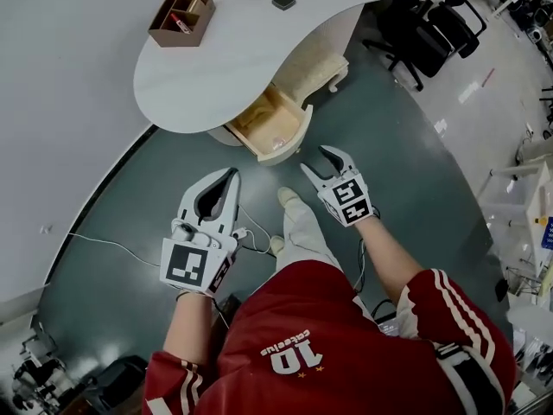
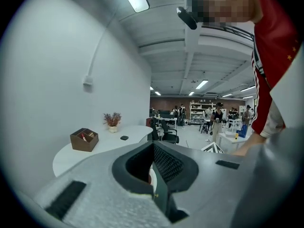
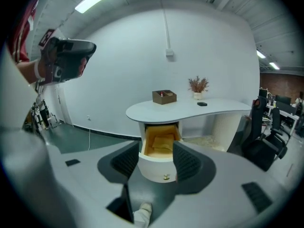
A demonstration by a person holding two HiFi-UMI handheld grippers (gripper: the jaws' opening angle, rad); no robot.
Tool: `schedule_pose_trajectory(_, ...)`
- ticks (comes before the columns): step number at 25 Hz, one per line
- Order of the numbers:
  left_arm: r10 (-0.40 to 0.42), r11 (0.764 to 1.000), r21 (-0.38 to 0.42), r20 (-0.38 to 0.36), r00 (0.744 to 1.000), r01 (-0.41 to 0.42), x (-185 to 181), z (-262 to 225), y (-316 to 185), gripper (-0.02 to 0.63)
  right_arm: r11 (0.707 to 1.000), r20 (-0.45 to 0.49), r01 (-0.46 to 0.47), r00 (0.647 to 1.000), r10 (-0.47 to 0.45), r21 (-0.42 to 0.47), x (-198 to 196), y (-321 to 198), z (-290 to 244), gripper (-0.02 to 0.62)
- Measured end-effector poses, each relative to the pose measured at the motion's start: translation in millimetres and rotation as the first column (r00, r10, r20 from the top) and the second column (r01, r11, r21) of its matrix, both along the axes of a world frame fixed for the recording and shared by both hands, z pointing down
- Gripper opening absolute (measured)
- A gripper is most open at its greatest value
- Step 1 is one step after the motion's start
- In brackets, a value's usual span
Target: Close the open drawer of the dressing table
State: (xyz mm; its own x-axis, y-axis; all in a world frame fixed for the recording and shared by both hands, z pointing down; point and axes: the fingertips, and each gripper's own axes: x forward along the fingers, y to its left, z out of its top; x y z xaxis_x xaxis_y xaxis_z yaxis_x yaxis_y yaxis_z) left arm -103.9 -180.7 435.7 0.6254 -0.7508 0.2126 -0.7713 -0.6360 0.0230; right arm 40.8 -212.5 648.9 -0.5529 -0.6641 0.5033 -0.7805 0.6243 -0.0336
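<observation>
The white dressing table point(image 1: 242, 67) has a curved top, and one drawer point(image 1: 292, 142) stands pulled out beneath it. The drawer is wood-lined, with a rounded white front. My right gripper point(image 1: 314, 161) is open a short way in front of the drawer and touches nothing. In the right gripper view the drawer point(image 3: 159, 146) and its small gold knob point(image 3: 166, 176) show between the spread fingers. My left gripper point(image 1: 232, 175) hovers lower left of the drawer over the floor, shut with its tips together and holding nothing. In the left gripper view its jaws hide the drawer.
A wooden organiser box point(image 1: 181, 18) and a small dark item point(image 1: 283, 2) sit on the tabletop. Black office chairs point(image 1: 428, 24) stand to the right of the table. A white cable point(image 1: 104, 245) runs over the dark floor on the left. My shoe point(image 1: 288, 197) is below the drawer.
</observation>
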Motion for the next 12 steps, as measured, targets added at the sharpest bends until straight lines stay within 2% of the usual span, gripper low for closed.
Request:
schedule_pose_trajectory(5, 0.003, 0.997, -0.073, 0.012, 1.000, -0.002, 17.0, 20.3, -30.5, 0.005, 0.998, -0.010, 0.013, 1.000, -0.014, -0.069, -4.4, -18.5, 53.1, 0.218)
schedule_pose_trajectory(12, 0.013, 0.996, -0.094, 0.038, 0.999, -0.009, 21.9, 58.5, -65.7, 0.005, 0.989, -0.056, 0.029, 0.998, -0.038, -0.146, -8.1, -35.9, 130.1, 0.218)
